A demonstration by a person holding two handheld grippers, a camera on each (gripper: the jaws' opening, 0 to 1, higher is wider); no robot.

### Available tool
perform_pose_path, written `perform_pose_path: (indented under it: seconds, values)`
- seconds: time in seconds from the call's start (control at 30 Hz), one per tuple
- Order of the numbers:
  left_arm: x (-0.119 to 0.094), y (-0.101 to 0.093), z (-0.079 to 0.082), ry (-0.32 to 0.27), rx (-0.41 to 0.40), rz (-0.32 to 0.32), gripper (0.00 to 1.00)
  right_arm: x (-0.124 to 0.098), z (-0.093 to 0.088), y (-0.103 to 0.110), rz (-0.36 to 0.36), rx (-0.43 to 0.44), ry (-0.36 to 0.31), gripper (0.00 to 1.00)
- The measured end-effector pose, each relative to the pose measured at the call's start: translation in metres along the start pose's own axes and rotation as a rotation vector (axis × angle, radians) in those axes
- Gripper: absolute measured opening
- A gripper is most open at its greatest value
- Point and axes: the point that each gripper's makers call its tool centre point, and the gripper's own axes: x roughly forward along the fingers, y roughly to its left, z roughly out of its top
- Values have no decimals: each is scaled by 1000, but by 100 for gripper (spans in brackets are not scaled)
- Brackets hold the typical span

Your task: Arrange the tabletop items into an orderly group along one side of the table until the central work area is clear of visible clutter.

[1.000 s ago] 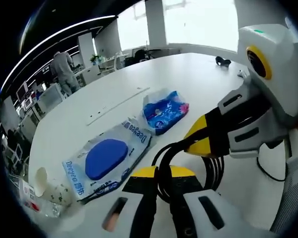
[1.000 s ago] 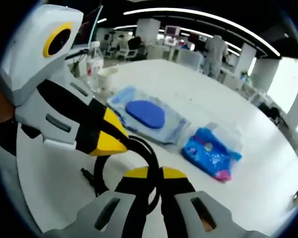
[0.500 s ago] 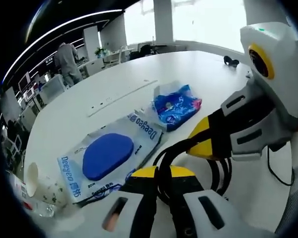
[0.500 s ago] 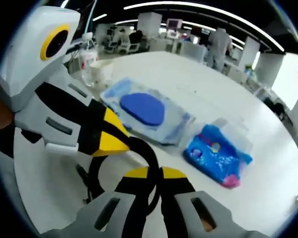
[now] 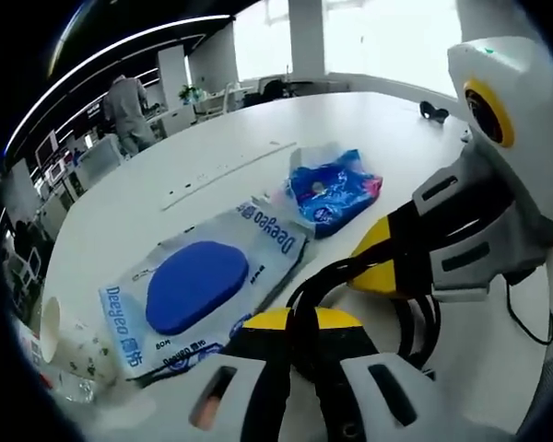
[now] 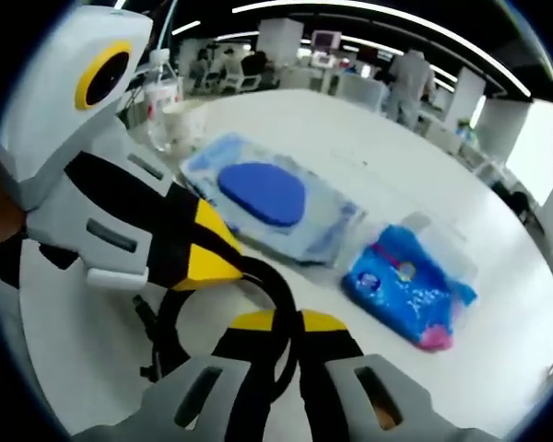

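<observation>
A coiled black cable (image 5: 306, 279) hangs between both grippers above the white table (image 5: 212, 157). My left gripper (image 5: 300, 319) is shut on the coil at the bottom of the left gripper view. From the right, the right gripper (image 5: 380, 268) pinches the same coil. In the right gripper view my right gripper (image 6: 286, 320) is shut on the cable (image 6: 278, 281), with the left gripper (image 6: 212, 259) coming in from the left. Beyond them lie a wet-wipes pack with a blue lid (image 5: 198, 287) (image 6: 263, 195) and a blue tissue pack (image 5: 332, 189) (image 6: 410, 285).
A paper cup (image 5: 57, 333) (image 6: 180, 118) and a water bottle (image 6: 162, 90) stand past the wipes pack near the table edge. A small black object (image 5: 433, 112) lies at the far end. A person (image 5: 124, 101) stands among desks in the background.
Both views have drifted a little, bringing the wipes pack and tissue pack closer. Both grippers stay shut on the cable coil.
</observation>
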Motion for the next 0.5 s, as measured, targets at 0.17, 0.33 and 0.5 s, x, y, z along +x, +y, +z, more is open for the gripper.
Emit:
perform_pose_path:
  seconds: [0.17, 0.33, 0.5]
  values:
    - [2, -2, -2, -5, 36, 7, 6, 1, -2, 0, -3, 12, -5, 4]
    - [3, -1, -2, -13, 41, 14, 6, 3, -3, -1, 0, 23, -9, 5]
    - [6, 0, -4, -3, 49, 20, 6, 6, -4, -2, 10, 41, -15, 6]
